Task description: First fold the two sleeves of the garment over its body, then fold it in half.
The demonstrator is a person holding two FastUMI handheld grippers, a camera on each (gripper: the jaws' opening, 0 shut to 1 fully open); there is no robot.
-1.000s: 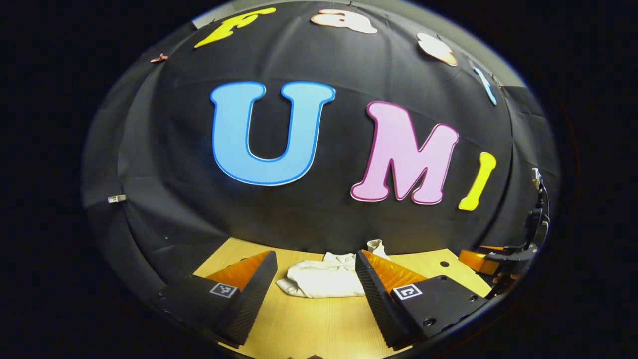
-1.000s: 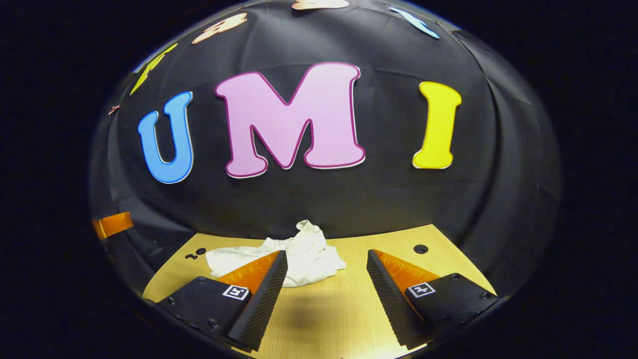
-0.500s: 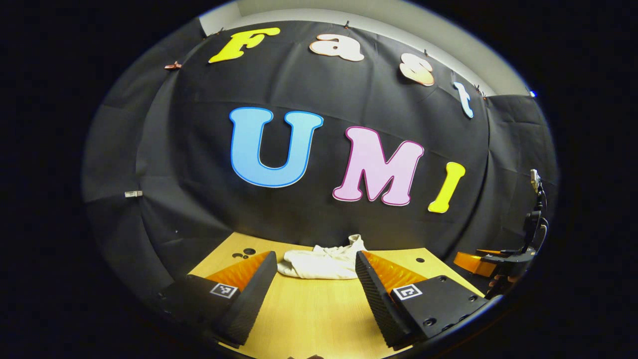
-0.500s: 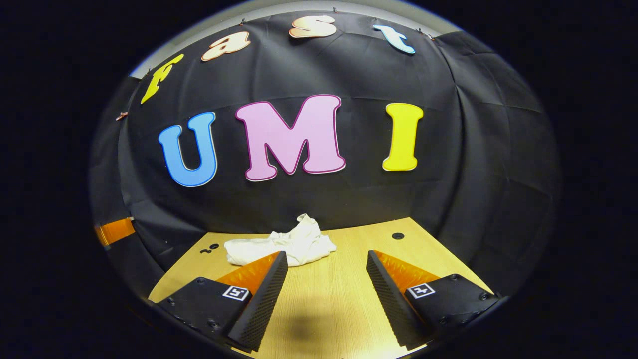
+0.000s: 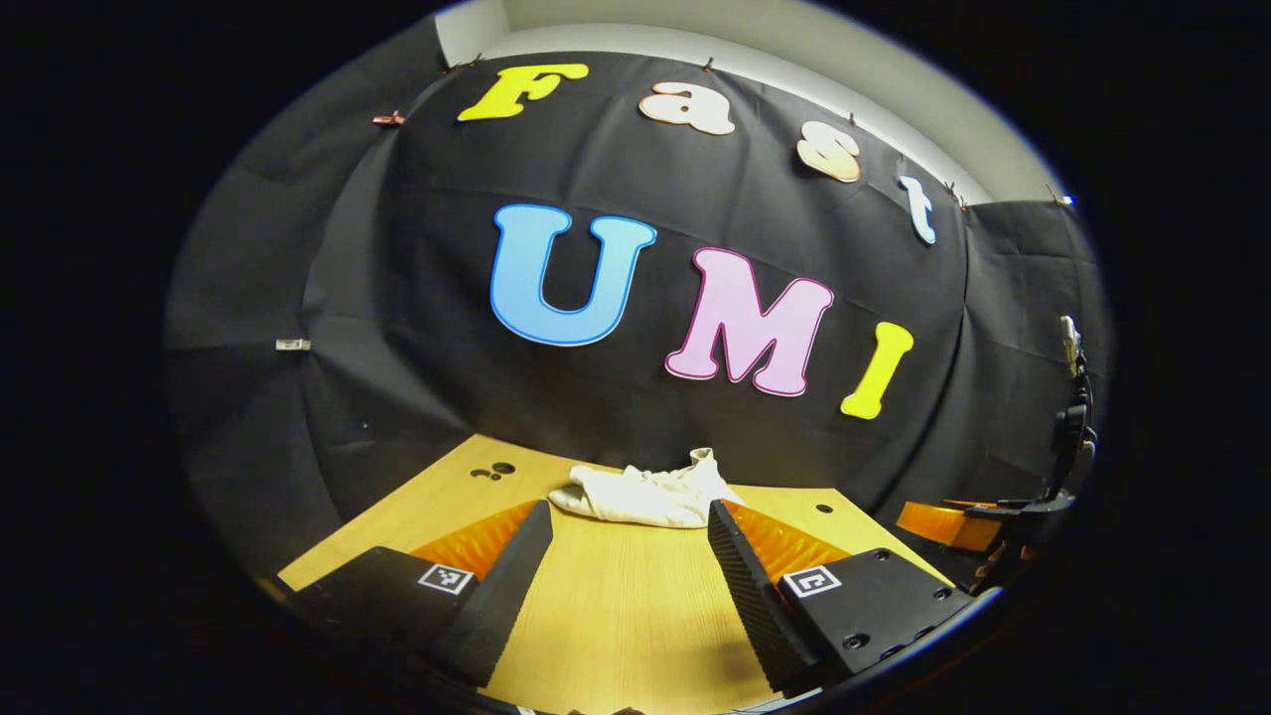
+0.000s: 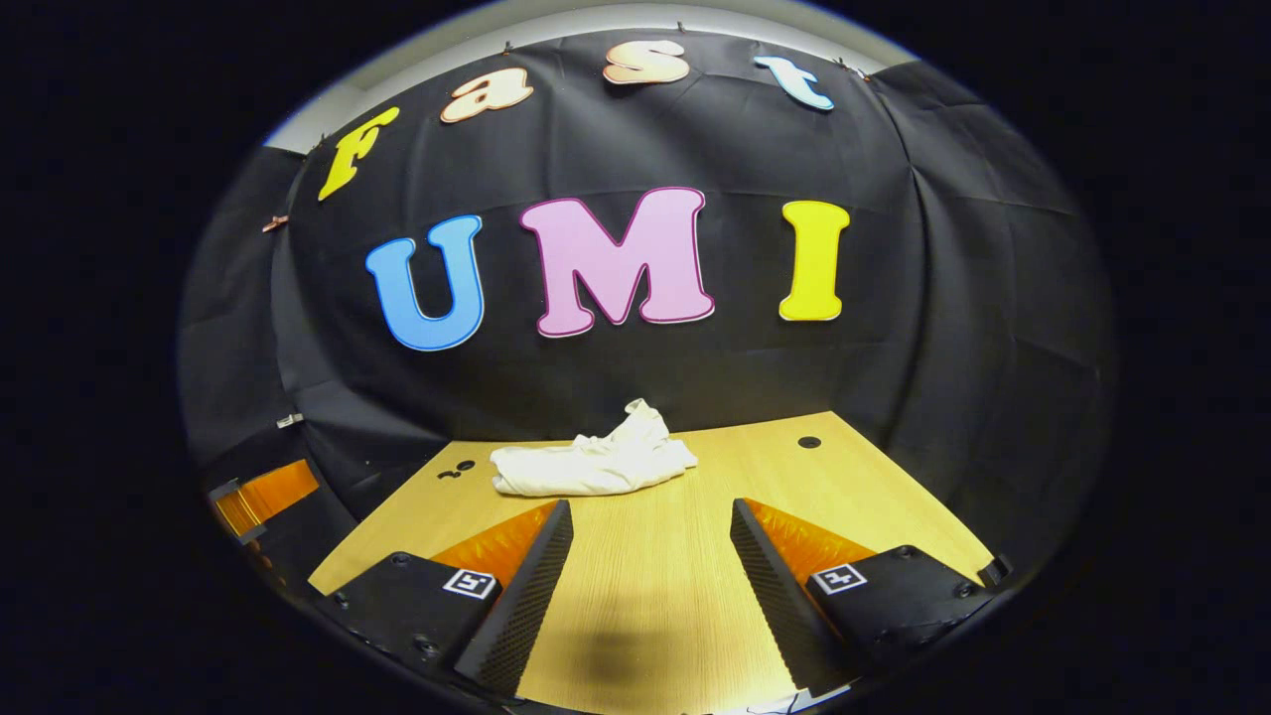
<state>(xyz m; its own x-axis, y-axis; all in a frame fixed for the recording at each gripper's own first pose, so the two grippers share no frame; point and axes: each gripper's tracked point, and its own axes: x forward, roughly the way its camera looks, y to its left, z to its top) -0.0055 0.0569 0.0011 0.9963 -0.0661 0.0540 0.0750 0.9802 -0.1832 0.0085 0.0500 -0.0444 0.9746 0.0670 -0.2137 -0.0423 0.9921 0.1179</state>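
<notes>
In the left gripper view, the left gripper (image 5: 628, 571) hangs over the table (image 5: 616, 626) with its fingers spread wide and nothing between them. Past their tips the garment (image 5: 643, 495) lies bunched in a low white heap on the far part of the table, close to the wall (one end pokes up a little), well apart from the fingers. At the right edge of this view the right gripper (image 5: 958, 524) shows, too far off to tell how its fingers stand here.

In the right gripper view, the right gripper (image 6: 650, 576) is likewise over the table (image 6: 864, 497), fingers parted and empty. Beyond them the garment (image 6: 594, 465) rests left of centre near the table's back edge, crumpled, clear of both fingers. Small dark holes (image 6: 809, 442) mark the tabletop near it.
</notes>
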